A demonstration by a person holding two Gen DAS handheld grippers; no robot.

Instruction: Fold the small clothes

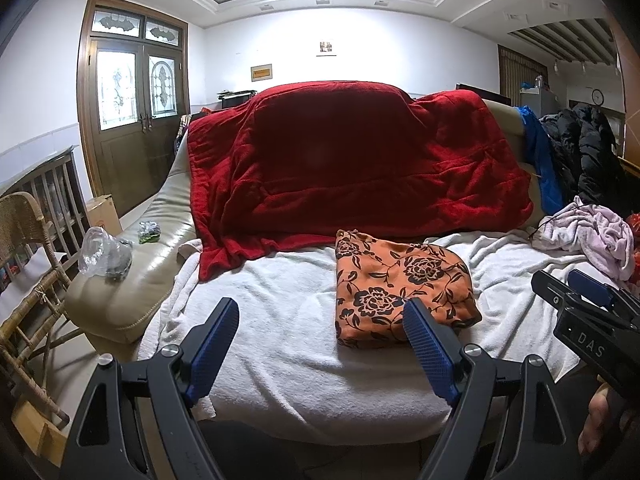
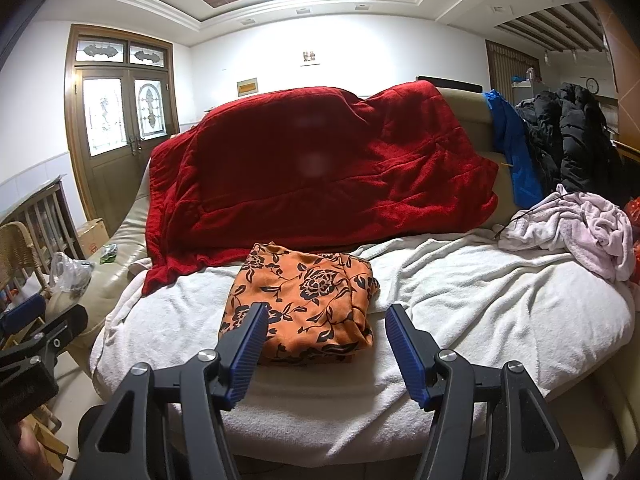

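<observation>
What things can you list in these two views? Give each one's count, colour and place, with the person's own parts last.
folded garment: one, orange with black flowers, on the white cover
white cover: one, over the sofa seat
blanket: one, red, draped on the sofa back
crumpled cloth: one, pale pink, far right
jacket: one, blue, beside a black coat
door: one, brown, left wall
left tool: open, empty
right tool: open, empty
</observation>
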